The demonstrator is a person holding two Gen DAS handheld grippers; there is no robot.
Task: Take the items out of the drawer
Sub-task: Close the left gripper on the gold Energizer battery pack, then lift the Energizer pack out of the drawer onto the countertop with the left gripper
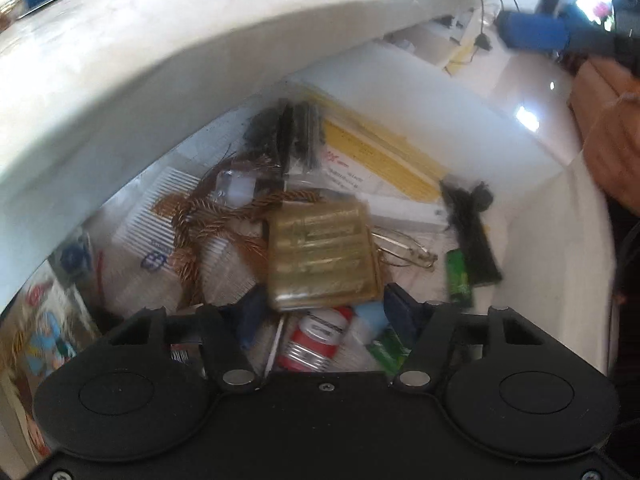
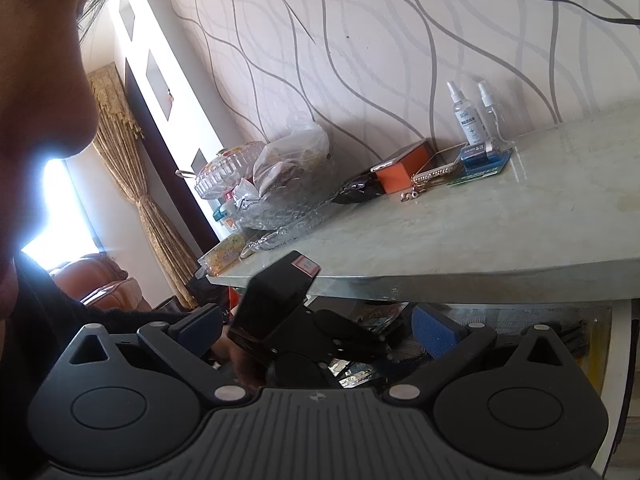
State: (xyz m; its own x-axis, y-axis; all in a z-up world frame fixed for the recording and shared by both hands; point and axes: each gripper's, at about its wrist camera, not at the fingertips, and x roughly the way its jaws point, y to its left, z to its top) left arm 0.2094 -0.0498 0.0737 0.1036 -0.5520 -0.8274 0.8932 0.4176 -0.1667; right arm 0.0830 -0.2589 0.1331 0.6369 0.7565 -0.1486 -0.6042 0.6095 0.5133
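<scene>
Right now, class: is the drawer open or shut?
Open. The left wrist view looks straight down into the drawer, its clutter exposed: a gold case and twisted cord.

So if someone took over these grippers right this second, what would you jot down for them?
Left gripper: down in the open drawer, fingers apart around the near edge of the gold case; blur hides whether the pads press it.
Right gripper: open, empty, in front of the drawer, below the tabletop.
Done: neither gripper has lifted anything clear.
Left: gold case, glasses, braided cord and red-and-white tub all lie in the drawer.
</scene>
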